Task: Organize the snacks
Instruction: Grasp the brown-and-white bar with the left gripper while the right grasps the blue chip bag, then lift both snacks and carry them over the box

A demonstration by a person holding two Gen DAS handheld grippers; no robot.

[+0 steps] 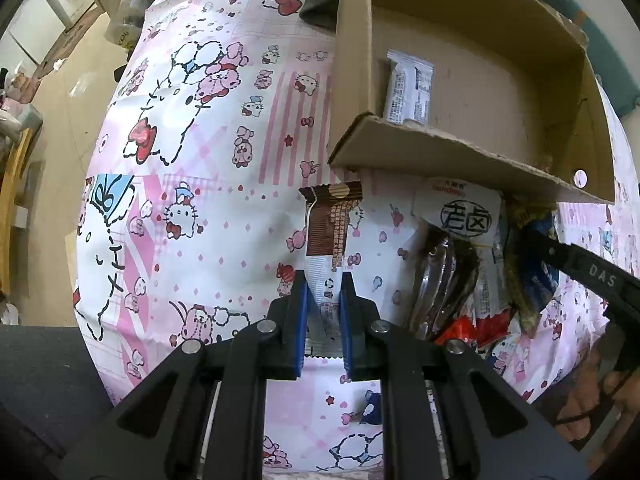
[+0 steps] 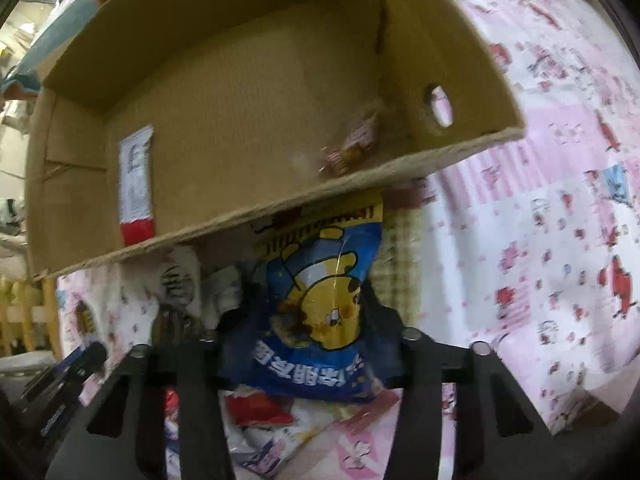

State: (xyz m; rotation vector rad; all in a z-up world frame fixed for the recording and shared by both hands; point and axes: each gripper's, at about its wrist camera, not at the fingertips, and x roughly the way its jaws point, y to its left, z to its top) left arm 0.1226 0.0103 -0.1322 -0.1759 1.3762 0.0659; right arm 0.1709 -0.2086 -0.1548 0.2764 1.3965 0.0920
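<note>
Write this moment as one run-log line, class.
left gripper: shut on brown-white wrapper | right gripper: shut on blue bear bag | cardboard box: two snacks inside

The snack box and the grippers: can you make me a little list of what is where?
box: open cardboard box on the cartoon-print cloth
inside box: white wrapped snack; a small reddish wrapped snack near the holed wall
left gripper: shut on a brown-and-white snack bar
right gripper: holding a blue bag with a yellow bear, in front of the box
still outside: pile of packets by the box's near wall
</note>
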